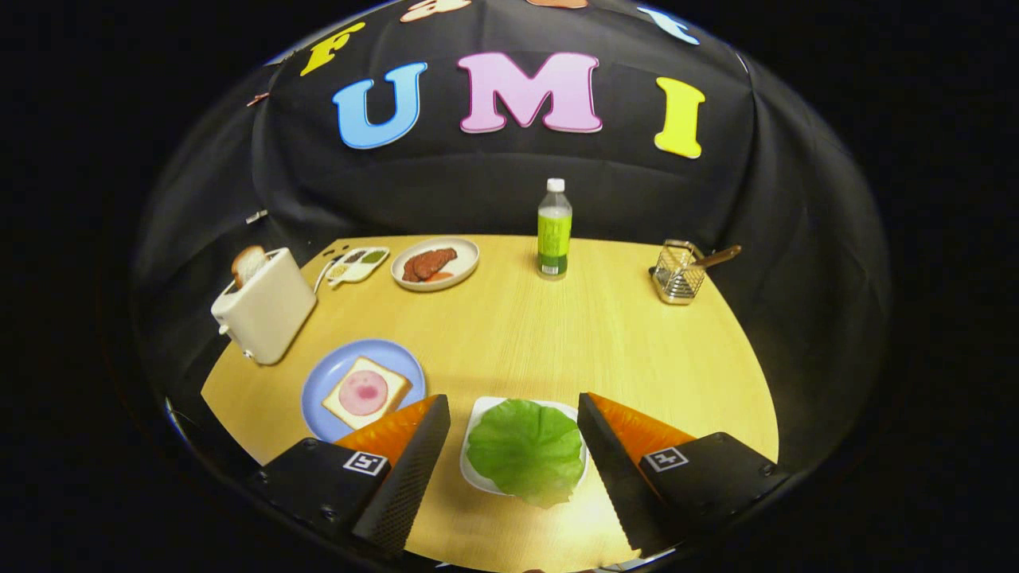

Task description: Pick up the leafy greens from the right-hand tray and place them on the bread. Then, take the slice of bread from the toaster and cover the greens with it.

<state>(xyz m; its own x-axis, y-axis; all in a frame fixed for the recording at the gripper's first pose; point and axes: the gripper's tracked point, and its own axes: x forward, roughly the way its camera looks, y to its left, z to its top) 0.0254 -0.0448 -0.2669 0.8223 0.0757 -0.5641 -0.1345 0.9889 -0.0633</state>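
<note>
Tongs (513,414) spread wide above the lettuce leaf (525,451), nothing gripped yet.

Lettuce lies on a small white tray (478,414) directly between the two fingers and just ahead of them, so the coming move looks like a straight drop rather than a sideways reach. The leaf is roughly round, a little longer toward the near edge where it hangs over the tray rim. Its target, the bread with a ham slice (365,392) on the blue plate (318,382), sits just beside the left finger. Beyond that stands the toaster (267,306), a bread slice (248,264) sticking out of its slot.
</note>
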